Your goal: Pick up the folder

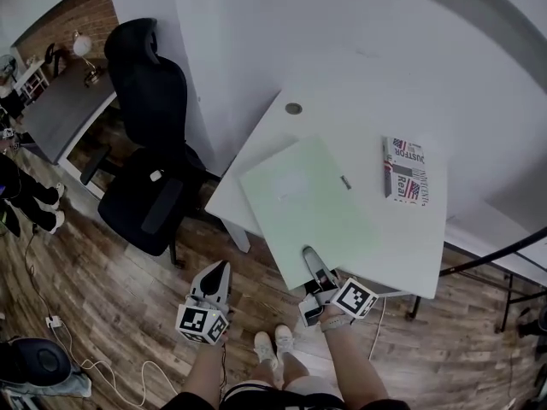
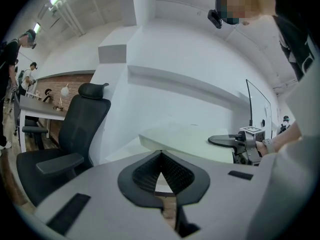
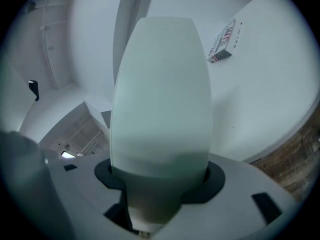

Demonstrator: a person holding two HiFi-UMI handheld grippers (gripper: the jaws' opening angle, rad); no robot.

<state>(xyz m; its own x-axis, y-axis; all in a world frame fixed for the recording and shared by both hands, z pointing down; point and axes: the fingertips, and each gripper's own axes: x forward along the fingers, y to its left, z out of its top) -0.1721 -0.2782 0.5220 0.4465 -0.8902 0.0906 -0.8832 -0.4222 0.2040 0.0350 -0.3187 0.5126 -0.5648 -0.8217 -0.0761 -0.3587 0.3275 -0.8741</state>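
Observation:
A pale green folder (image 1: 308, 203) lies slanted over the near left part of the white table (image 1: 410, 246), its corner hanging past the edge. My right gripper (image 1: 309, 254) is shut on the folder's near edge, one jaw lying on top of it. In the right gripper view the folder (image 3: 160, 94) fills the space between the jaws and stretches away from them. My left gripper (image 1: 222, 266) hangs over the wooden floor, left of the table, shut and holding nothing. The left gripper view shows its tips (image 2: 161, 156) touching, with the folder (image 2: 195, 139) and the right gripper (image 2: 225, 140) beyond.
A printed booklet (image 1: 404, 171) lies at the table's right side, also visible as the booklet (image 3: 222, 41) in the right gripper view. A black office chair (image 1: 149, 143) stands left of the table. A grey desk (image 1: 60, 109) and people's legs (image 1: 17, 186) are at far left.

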